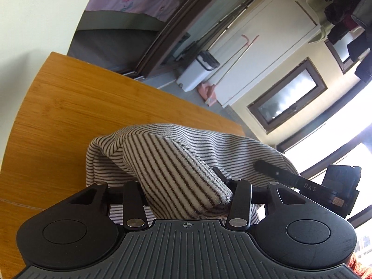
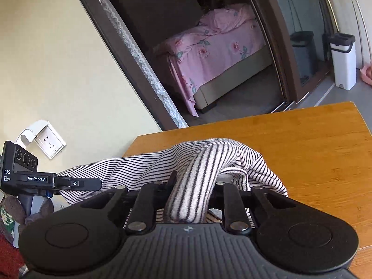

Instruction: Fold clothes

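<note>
Gripping a thick ribbed fold of the striped garment, the left gripper fills the lower part of the left wrist view; its two fingers are closed on this fold, which runs down between them toward the camera. The rest of the garment rises in a loose mound in front of the gripper and hangs over the wooden table, whose bare top is seen to the left and behind the cloth. At the right edge of this view the right gripper reaches into the same cloth from the side, one black finger lying against the stripes. Behind the table stand a white bin on the floor and a window in the wall. In the right wrist view, the right gripper is also clamped on the garment: a rolled band of striped cloth passes between its fingers, and more cloth is draped over and beside them. The garment stretches to the left, off the table edge, where the left gripper holds its other part. A wall socket is seen on the wall at the left, and through the doorway there is a bed with a pink flowered cover.
</note>
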{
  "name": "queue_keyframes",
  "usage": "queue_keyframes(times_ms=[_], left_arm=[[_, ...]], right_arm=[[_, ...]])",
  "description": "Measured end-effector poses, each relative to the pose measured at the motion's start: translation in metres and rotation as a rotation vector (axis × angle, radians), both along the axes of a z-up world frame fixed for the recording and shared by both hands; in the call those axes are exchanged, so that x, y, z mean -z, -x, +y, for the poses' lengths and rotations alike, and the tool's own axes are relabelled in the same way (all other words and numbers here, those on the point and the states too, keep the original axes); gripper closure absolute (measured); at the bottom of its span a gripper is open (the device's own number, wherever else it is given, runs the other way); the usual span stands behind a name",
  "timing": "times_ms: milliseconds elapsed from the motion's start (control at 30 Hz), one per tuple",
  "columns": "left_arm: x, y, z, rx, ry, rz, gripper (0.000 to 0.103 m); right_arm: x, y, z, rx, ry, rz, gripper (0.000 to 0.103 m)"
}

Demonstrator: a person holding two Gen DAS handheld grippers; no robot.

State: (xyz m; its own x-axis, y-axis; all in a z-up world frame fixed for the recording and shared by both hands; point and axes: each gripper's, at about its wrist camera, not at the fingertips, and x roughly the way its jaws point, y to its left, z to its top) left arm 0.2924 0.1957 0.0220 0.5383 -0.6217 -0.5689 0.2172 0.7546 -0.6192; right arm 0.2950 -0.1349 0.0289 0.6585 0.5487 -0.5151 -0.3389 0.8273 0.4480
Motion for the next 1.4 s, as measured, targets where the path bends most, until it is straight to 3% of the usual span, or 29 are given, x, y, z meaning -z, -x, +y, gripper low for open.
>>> queue_keyframes(times_ms=[200, 333, 433, 500, 567, 667, 800, 833, 867, 933, 1033, 1067, 1100, 1133, 1167, 1300, 1400], left_arm=[[0.010, 0.039, -0.017, 0.074, 0.000, 0.009, 0.054], [0.035, 0.056, -0.024, 0.108, -0.050, 0.051, 0.052], [0.053, 0.061, -0.025, 0.106, -0.112, 0.084, 0.049], [0.050, 0.065, -0.023, 0.110, -0.137, 0.052, 0.046], [0.039, 0.069, -0.018, 0.084, -0.210, 0.015, 0.033], [0.021, 0.077, -0.008, 0.052, -0.274, -0.038, 0.025], [-0.008, 0.089, 0.002, 0.046, -0.207, -0.096, 0.023], [-0.011, 0.090, 0.000, 0.050, -0.202, -0.100, 0.016], [-0.012, 0.091, -0.002, 0.055, -0.203, -0.098, 0.010], [-0.004, 0.090, -0.011, 0.070, -0.228, -0.066, 0.010], [0.015, 0.082, -0.019, 0.071, -0.241, -0.003, 0.013], [0.022, 0.080, -0.021, 0.069, -0.236, 0.016, 0.022], [0.026, 0.077, -0.022, 0.069, -0.230, 0.027, 0.031], [0.026, 0.074, -0.024, 0.073, -0.223, 0.019, 0.046], [0.024, 0.071, -0.025, 0.075, -0.217, 0.007, 0.050], [0.003, 0.053, -0.030, 0.063, -0.215, -0.083, 0.055], [0.008, 0.049, -0.033, 0.062, -0.230, -0.078, 0.055]], right_arm=[[0.007, 0.038, -0.021, -0.035, 0.004, 0.029, 0.084], [0.035, 0.055, -0.024, -0.033, 0.029, 0.093, 0.083], [0.058, 0.063, -0.021, -0.024, 0.107, 0.128, 0.078], [0.060, 0.069, -0.022, -0.025, 0.119, 0.124, 0.076], [0.055, 0.072, -0.025, -0.021, 0.138, 0.112, 0.073], [0.044, 0.076, -0.028, 0.000, 0.214, 0.062, 0.061], [0.029, 0.078, -0.030, 0.031, 0.261, -0.006, 0.059], [0.026, 0.077, -0.031, 0.034, 0.257, -0.011, 0.057], [0.027, 0.075, -0.031, 0.029, 0.239, -0.001, 0.056], [0.034, 0.069, -0.029, 0.009, 0.207, 0.048, 0.050], [0.053, 0.066, -0.022, 0.002, 0.180, 0.110, 0.050], [0.055, 0.067, -0.020, 0.002, 0.176, 0.102, 0.053], [0.053, 0.068, -0.019, 0.003, 0.177, 0.078, 0.065], [0.050, 0.069, -0.017, 0.003, 0.177, 0.053, 0.079], [0.045, 0.067, -0.017, 0.007, 0.170, 0.030, 0.080], [0.017, 0.055, -0.016, 0.019, 0.192, -0.071, 0.081], [0.020, 0.045, -0.016, 0.020, 0.233, -0.077, 0.081]])
